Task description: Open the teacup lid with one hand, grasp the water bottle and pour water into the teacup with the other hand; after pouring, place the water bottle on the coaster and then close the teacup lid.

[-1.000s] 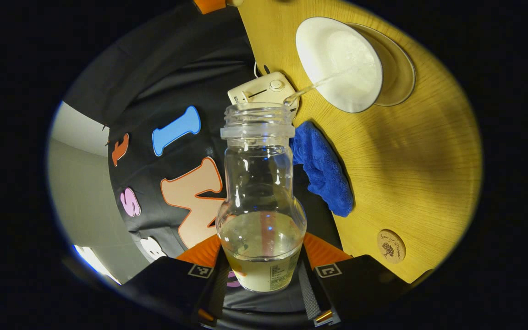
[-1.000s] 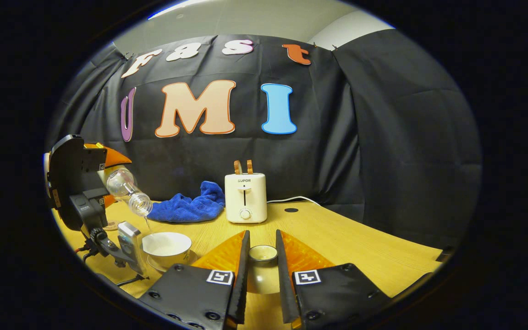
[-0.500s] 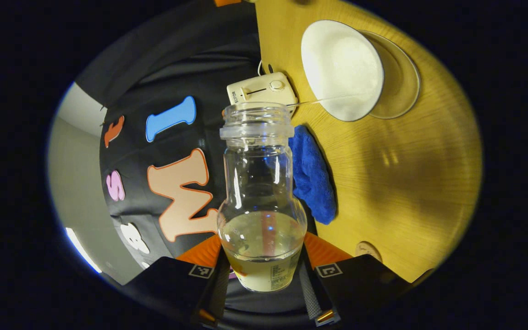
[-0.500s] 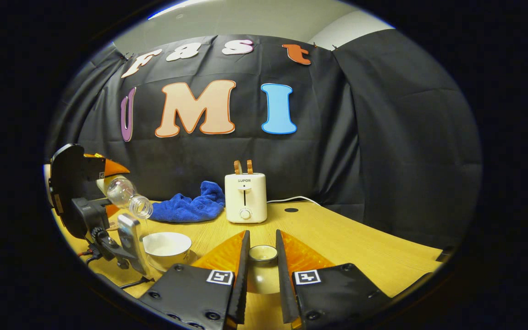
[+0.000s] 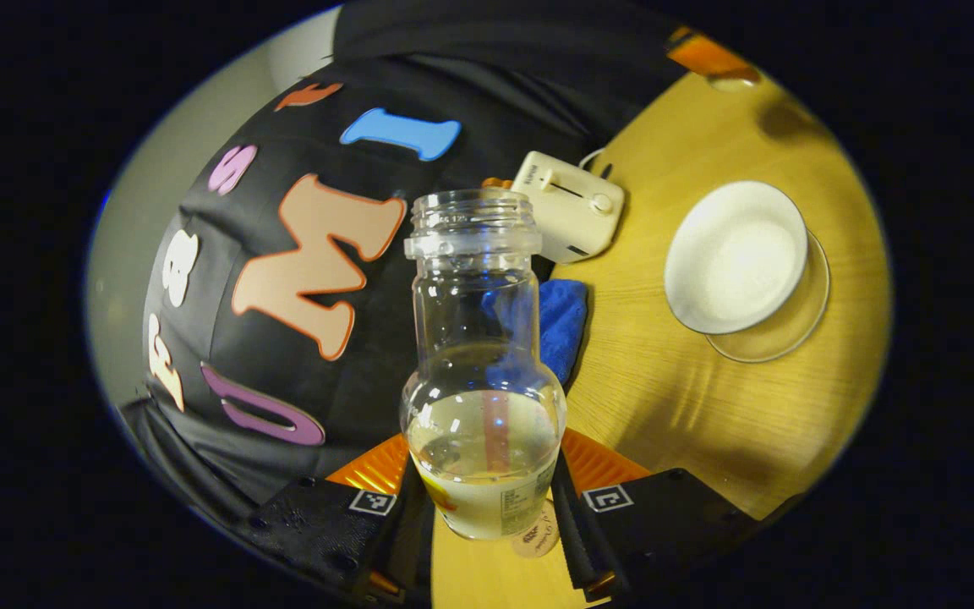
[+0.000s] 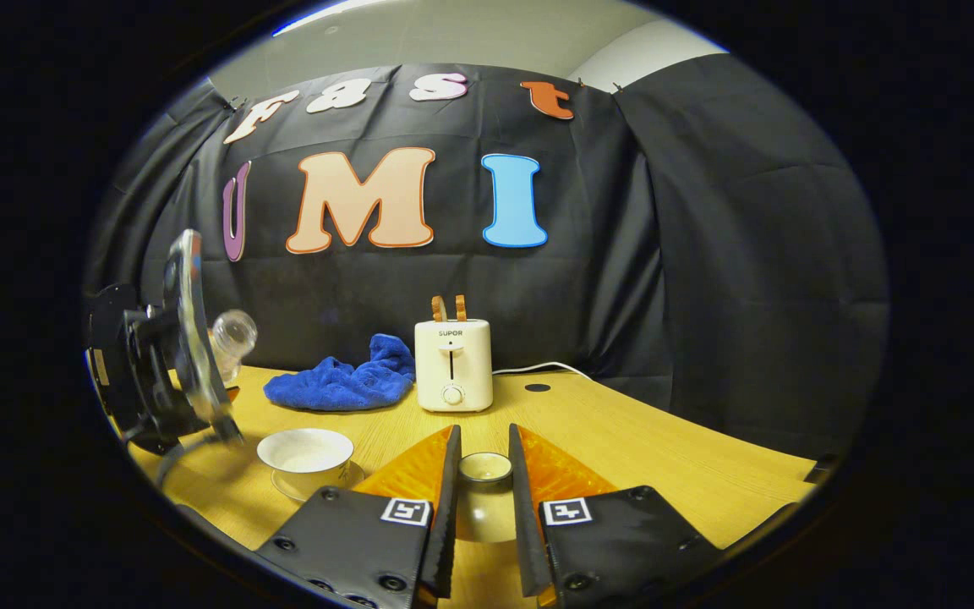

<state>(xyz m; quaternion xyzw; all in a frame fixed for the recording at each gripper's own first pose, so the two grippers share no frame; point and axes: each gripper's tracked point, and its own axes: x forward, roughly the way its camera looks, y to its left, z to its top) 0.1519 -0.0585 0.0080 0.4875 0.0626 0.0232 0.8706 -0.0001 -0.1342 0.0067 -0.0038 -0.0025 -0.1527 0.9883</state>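
Left gripper view: the left gripper (image 5: 487, 507) is clenched on the base of the clear glass water bottle (image 5: 483, 372), one finger on each side; the uncapped bottle points forward along the fingers and holds a small amount of liquid at its base. Ahead and to the right, the white ceramic teacup (image 5: 736, 254) stands uncovered on its clear saucer on the yellow wooden counter (image 5: 690, 406). The round wooden coaster (image 5: 538, 537) lies directly beneath the bottle base, partly hidden. A cream toaster (image 5: 570, 207) and a blue towel (image 5: 561, 321) lie ahead. Right gripper view: the right gripper (image 6: 483, 499) grasps the small white teacup lid (image 6: 484, 495) between its fingers, above the counter. To the far left, the left gripper carries the bottle near the teacup.
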